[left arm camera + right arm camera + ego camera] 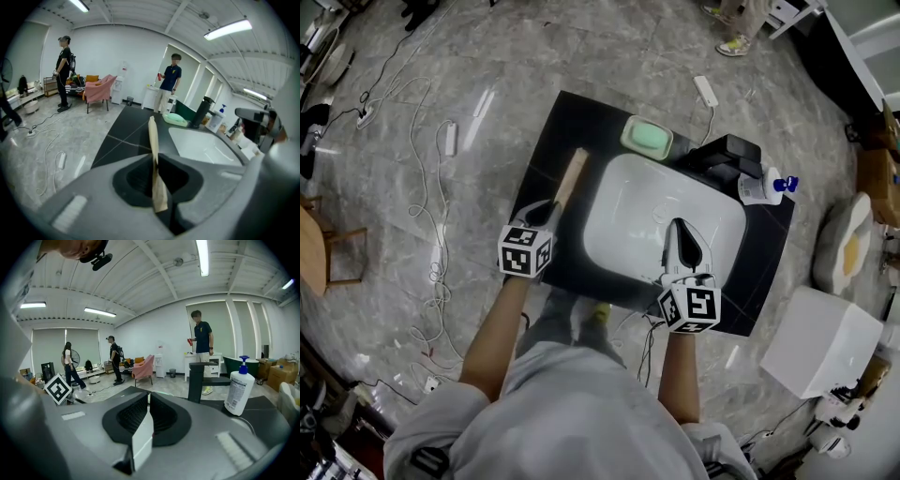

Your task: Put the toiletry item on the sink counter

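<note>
A long, flat tan toiletry stick (572, 178) lies along the black counter (553, 122), just left of the white sink (628, 216). My left gripper (551, 208) has the stick's near end between its jaws. In the left gripper view the stick (152, 136) stands on edge and runs away from the gripper (154, 159), and the pads lie close against both its sides. My right gripper (677, 228) hovers over the sink's near right part. In its own view the right gripper (147, 397) is shut with nothing between the jaws.
A green soap dish (647, 137) sits at the counter's far edge. A black faucet block (727, 155) and a white pump bottle (764, 187) stand at the back right. Cables (441, 253) trail on the floor to the left, and a white box (820, 342) stands to the right. People stand farther off.
</note>
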`<state>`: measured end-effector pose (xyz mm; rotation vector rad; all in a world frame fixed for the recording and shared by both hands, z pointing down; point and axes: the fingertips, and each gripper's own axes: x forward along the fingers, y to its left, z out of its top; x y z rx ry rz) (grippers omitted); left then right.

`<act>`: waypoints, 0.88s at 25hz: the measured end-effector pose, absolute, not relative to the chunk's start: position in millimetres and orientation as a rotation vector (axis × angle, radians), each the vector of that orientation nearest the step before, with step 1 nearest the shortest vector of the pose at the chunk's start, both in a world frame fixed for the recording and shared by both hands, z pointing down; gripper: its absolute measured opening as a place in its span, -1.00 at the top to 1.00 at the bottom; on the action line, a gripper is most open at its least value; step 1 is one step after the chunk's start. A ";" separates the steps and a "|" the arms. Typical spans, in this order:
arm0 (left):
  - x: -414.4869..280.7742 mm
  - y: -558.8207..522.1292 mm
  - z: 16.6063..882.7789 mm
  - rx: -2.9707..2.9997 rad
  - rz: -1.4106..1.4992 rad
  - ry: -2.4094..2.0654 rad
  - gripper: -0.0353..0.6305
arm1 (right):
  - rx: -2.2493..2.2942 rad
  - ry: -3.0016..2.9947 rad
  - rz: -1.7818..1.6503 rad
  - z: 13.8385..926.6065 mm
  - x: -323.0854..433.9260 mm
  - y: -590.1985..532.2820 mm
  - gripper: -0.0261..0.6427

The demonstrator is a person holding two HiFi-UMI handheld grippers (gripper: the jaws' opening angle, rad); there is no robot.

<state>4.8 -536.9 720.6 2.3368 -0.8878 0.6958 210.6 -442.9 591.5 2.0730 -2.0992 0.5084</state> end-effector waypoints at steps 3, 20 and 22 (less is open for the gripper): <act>1.4 -539.3 720.6 2.333 0.702 -0.898 0.71 | 2.075 -2.091 0.510 592.0 211.5 -440.7 0.91; -18.6 -535.5 669.9 2.386 0.635 -0.984 0.56 | 2.110 -2.105 0.455 557.7 200.9 -420.0 0.91; -19.9 -531.0 660.1 2.396 0.618 -0.989 0.58 | 2.119 -2.107 0.450 551.3 198.9 -413.8 0.91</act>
